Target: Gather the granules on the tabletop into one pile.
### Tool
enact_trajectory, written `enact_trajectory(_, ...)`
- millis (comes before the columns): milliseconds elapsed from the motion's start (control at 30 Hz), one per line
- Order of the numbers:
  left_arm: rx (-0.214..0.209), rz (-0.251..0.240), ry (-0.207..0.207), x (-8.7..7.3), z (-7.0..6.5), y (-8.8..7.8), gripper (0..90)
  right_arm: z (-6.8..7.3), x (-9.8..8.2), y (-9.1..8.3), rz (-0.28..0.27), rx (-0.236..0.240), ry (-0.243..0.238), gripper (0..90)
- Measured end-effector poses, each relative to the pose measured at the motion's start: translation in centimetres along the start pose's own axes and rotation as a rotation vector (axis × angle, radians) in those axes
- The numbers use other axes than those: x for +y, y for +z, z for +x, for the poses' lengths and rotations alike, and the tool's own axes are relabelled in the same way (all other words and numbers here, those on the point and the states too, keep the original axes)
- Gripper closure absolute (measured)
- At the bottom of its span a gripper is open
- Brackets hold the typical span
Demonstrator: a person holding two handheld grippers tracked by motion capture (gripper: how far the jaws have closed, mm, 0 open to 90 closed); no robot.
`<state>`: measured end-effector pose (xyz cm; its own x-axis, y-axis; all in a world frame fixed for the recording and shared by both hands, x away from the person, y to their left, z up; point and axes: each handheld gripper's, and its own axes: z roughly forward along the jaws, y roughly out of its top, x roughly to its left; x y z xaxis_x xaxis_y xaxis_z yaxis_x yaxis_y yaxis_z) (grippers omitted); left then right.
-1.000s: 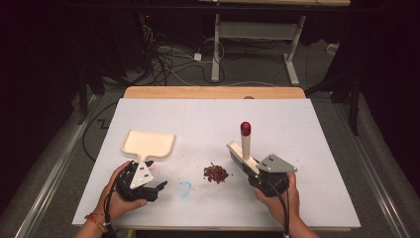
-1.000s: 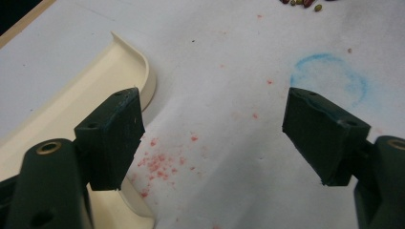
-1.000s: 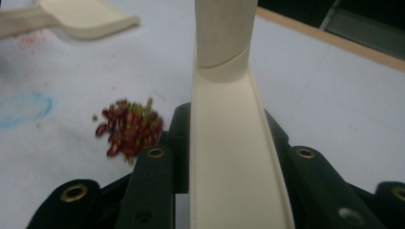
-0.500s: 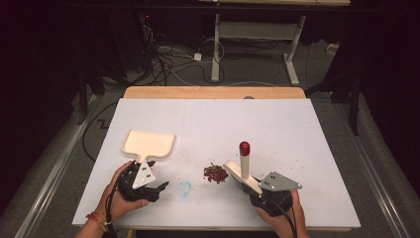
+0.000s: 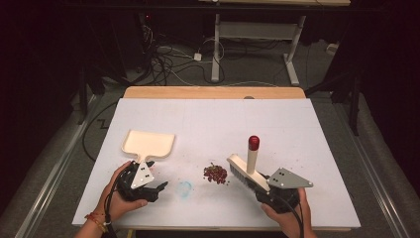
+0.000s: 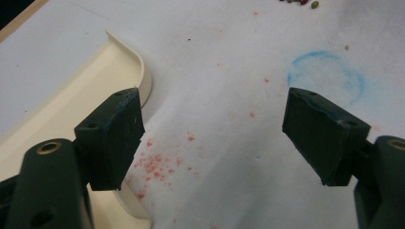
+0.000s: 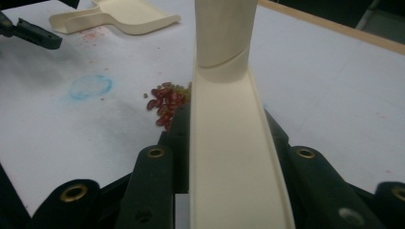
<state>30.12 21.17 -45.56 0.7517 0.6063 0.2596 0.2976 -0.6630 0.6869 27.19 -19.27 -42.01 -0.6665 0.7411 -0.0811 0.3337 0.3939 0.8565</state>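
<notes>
Our right gripper [image 5: 260,184] is clamped across the cream back of the brush [image 5: 246,170], handle upright with its red cap on top. The brush looks light and stiff, smooth plastic that could slip, so we judge a grip on its flat back best. The beans [image 5: 215,173], small and prone to roll, lie at nine o'clock from the bristles, just beside them. Our left gripper [image 6: 210,138] stands apart, empty, the dustpan [image 5: 147,144] at twelve o'clock; its handle seems the place to grasp.
</notes>
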Motion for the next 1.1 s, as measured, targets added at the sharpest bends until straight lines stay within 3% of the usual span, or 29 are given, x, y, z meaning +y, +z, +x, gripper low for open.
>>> enact_trajectory(367,0.004,-0.001,-0.004,-0.1,0.1,-0.1,21.1,-1.4,0.1,-0.6,0.011,0.001,0.001,67.0)
enact_trajectory(467,0.004,-0.002,-0.004,-0.1,0.1,-0.1,21.1,-2.3,0.2,-1.1,0.009,0.013,-0.027,66.9)
enact_trajectory(667,0.01,0.001,-0.002,-0.1,0.1,-0.1,21.1,-4.3,0.0,-2.3,0.028,0.071,-0.095,66.8)
enact_trajectory(800,0.011,0.006,-0.001,0.0,0.1,-0.1,21.1,-5.5,-0.6,-3.1,0.028,0.113,-0.076,66.9)
enact_trajectory(1100,0.01,0.011,-0.004,0.0,0.1,0.1,21.1,-6.1,-1.6,-4.1,0.061,0.163,-0.091,66.8)
